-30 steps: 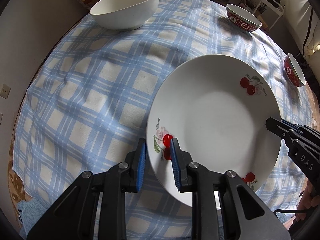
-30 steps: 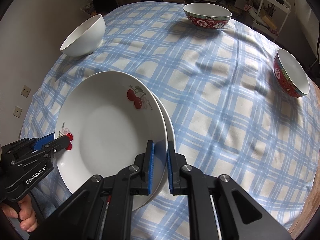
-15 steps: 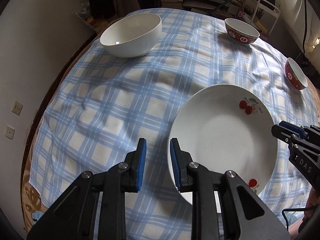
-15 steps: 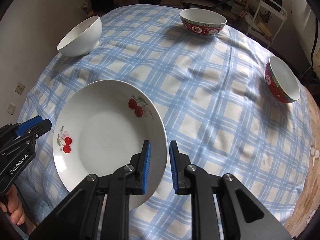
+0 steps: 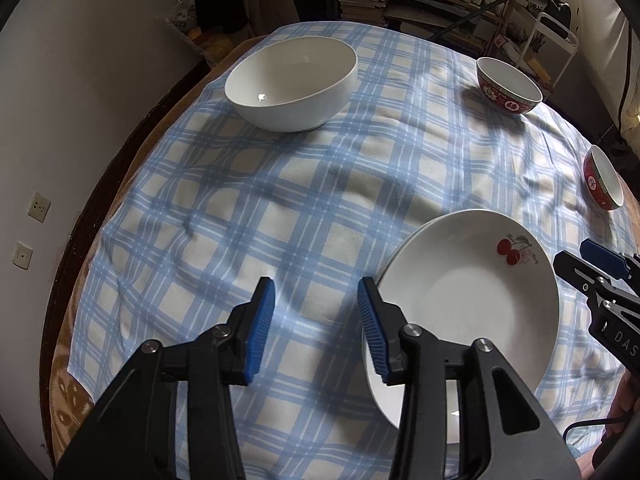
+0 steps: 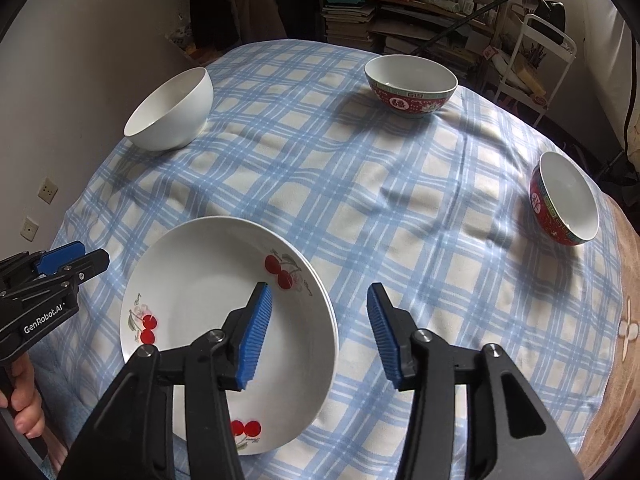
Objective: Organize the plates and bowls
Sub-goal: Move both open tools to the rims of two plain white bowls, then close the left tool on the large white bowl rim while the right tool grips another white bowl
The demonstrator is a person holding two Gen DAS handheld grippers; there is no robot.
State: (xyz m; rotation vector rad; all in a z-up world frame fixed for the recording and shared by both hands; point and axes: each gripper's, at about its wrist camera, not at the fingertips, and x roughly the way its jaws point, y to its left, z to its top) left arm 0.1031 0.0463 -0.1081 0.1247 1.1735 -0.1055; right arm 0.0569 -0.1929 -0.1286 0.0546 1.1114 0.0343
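On a blue checked tablecloth (image 6: 360, 208), the white bowl (image 6: 170, 114) sits far left, nearer the left gripper (image 5: 316, 320), whose jaws are opening on nothing. The stacked cherry plates (image 6: 208, 280) lie near centre. Two red bowls (image 6: 410, 86) (image 6: 566, 200) stand far and right of the right gripper (image 6: 320, 320), also opening empty.

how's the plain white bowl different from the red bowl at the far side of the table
The white bowl is plain outside; the far red bowl has a red patterned outside. The white bowl looks wider in the left wrist view. It sits at the table's left, the red bowl farther right. Both stand upright and empty, with white insides.
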